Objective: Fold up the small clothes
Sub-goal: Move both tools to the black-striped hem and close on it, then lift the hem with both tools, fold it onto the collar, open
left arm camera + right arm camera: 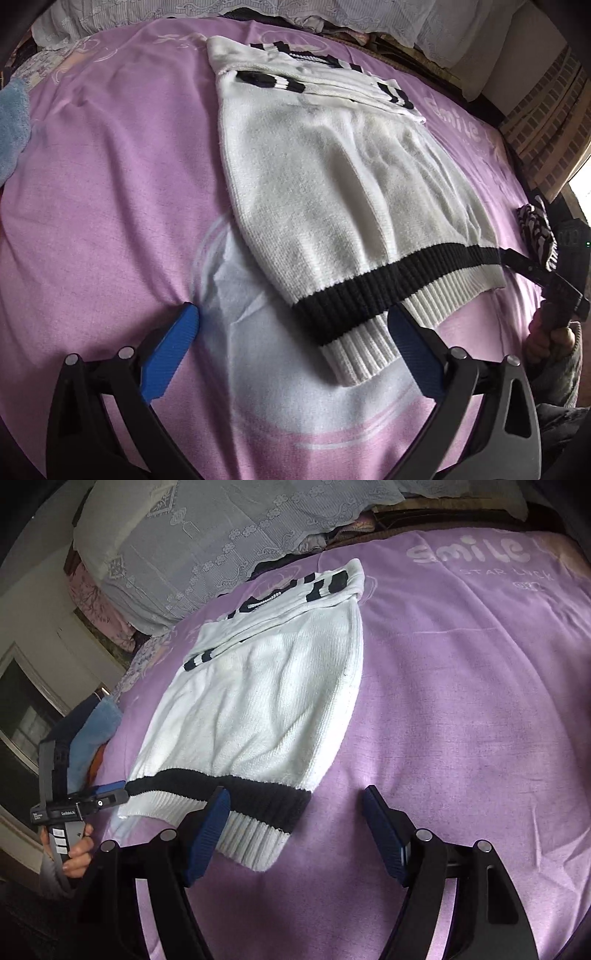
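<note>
White knit sweater lies flat on purple blanket, ribbed hem nearest. Left gripper and right gripper both spread, empty, hovering at hem. Soft, light, floppy: pinch hem corners.

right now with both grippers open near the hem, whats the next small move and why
Probably lower each gripper onto a hem corner and close. The white sweater lies flat with sleeves already folded in, its ribbed hem nearest, and the left gripper and right gripper both stand open, holding nothing.
</note>
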Demonstrator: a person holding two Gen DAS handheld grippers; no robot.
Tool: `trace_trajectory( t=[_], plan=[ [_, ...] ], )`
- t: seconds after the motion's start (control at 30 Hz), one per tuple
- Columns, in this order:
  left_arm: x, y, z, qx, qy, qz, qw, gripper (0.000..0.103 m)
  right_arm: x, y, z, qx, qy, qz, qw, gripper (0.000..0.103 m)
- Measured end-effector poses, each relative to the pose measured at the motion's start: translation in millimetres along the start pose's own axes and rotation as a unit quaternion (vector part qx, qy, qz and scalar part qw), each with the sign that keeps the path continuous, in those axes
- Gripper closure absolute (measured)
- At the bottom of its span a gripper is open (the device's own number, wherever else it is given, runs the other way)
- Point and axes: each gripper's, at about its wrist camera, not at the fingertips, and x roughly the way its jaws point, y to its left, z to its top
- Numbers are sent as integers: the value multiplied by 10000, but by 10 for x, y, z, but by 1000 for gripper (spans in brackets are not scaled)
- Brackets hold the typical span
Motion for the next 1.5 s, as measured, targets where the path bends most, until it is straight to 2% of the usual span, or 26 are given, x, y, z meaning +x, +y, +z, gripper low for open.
trace_trajectory(
  t=[0.07,0.17,0.23,0.27,0.4,0.53,0.67,0.7,0.73,0.77,0.8,0.83,0.93,0.97,1.07,1.1,1.13,1.17,1.27,1.5],
  plan=[
    [8,12,49,-43,-20,-381,9993,4,47,-4,27,25,-20,138,9999,28],
    [101,33,154,-244,105,-1148,9930,4,120,-16,96,117,24,382,9992,28],
    [154,4,200,-193,156,-1510,9882,4,146,-31,128,169,53,494,9986,28],
    [182,-5,204,-170,172,-1580,9871,4,150,-43,133,205,62,547,9983,28],
    [126,55,108,-298,83,-1981,9797,5,93,-136,73,360,141,713,9967,44],
    [146,89,128,-420,-28,-1858,9817,20,121,-215,95,575,235,890,9941,48],
    [211,20,229,-356,13,-1698,9848,26,241,-74,148,331,318,846,9954,47],
    [204,12,216,-302,10,-1641,9860,28,246,-40,142,268,315,807,9959,50],
    [190,5,200,-267,1,-1603,9867,34,240,-27,131,231,310,795,9961,55],
    [188,-6,190,-241,17,-1641,9861,45,243,-30,113,258,345,836,9956,67],
    [192,-11,176,-229,54,-1712,9850,50,256,-44,87,315,398,893,9947,74],
    [208,-18,167,-214,96,-1755,9842,53,268,-53,66,348,427,926,9942,75],
    [263,-88,183,-3,217,-1642,9862,52,293,-64,75,402,442,989,9933,76],
    [284,-96,202,18,251,-1667,9857,45,307,-62,81,415,456,997,9931,77],
    [284,-60,217,-96,290,-1874,9818,40,294,-46,69,389,432,964,9936,80],
    [268,-47,208,-127,262,-1876,9818,42,278,-64,59,412,414,968,9936,84],
    [253,-39,207,-165,223,-1797,9833,53,271,-79,57,458,402,986,9933,85],
    [237,-20,206,-186,183,-1740,9844,70,258,-99,58,507,385,1018,9928,87],
    [227,65,225,-386,126,-1887,9812,79,212,-109,70,551,293,1102,9920,89],
    [11,-51,400,-53,-218,-1626,9864,80,66,-28,247,468,11,1321,9901,90]
  ],
)
